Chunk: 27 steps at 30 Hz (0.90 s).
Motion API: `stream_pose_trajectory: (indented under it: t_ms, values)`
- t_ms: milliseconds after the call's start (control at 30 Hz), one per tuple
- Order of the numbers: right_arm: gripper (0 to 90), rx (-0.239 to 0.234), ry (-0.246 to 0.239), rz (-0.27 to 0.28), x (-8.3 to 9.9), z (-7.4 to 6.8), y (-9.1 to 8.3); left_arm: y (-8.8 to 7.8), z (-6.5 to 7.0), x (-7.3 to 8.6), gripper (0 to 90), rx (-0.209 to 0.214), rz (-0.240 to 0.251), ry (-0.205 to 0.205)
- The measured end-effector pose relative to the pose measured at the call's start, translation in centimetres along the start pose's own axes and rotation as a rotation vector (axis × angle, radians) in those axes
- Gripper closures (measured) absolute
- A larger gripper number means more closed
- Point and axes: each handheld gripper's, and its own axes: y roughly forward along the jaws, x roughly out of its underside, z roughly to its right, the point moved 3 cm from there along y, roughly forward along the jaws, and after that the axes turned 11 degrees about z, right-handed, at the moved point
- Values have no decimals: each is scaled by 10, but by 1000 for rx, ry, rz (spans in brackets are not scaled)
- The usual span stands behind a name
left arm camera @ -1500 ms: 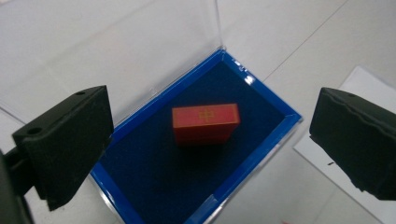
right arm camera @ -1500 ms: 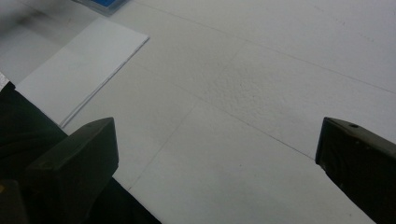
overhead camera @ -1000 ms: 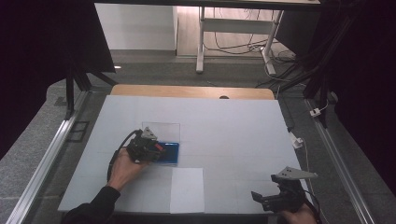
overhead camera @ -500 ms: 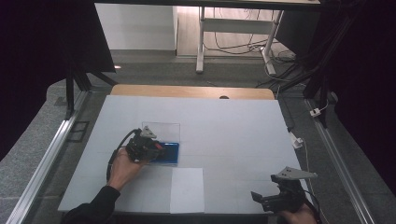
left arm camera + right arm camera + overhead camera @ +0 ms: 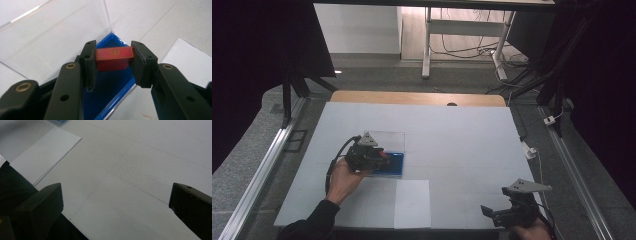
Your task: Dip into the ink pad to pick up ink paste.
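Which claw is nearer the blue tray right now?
Left. The left claw is right over the blue tray, gripping a red block; the right claw sits far off near the table's front edge.

A red block (image 5: 113, 58) with a gold character on top sits level, clamped over the blue-lined tray (image 5: 107, 92) with its clear lid (image 5: 55, 37) upright.

One gold character, 中, is showing on the top face of the red block (image 5: 114, 55), which is sitting over the blue tray (image 5: 110, 87). Nothing else readable.
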Motion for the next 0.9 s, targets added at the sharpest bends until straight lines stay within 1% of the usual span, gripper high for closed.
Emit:
stream_pose_trajectory:
  t_ms: [133, 200, 233, 467, 567, 667, 700, 800, 900]
  values:
    - [0, 2, -4, -5, 0, 0, 0, 1, 2, -1, 576, 4, 4, 9]
    - [0, 2, -3, -6, 0, 0, 0, 1, 3, -2, 576, 3, 6, 21]
    - [0, 2, -4, -6, 0, 0, 0, 2, 5, -3, 577, 10, 5, 11]
    - [0, -2, -4, -8, 0, 0, 1, 9, 7, -7, 576, 18, 4, 6]
    - [0, -2, -5, -9, 0, 0, 1, 14, 10, -8, 576, 22, -7, 7]
    - [0, -2, -4, -11, 0, 0, 1, 20, 11, -9, 576, 17, -20, 10]
    - [0, -2, -4, -11, 0, -1, 1, 22, 11, -9, 576, 15, -26, 15]
    - [0, -2, -7, -12, 0, -1, 1, 28, 9, -9, 576, 4, -38, 12]
    - [0, -2, -7, -12, 0, 0, 1, 34, 7, -9, 576, 0, -46, 2]
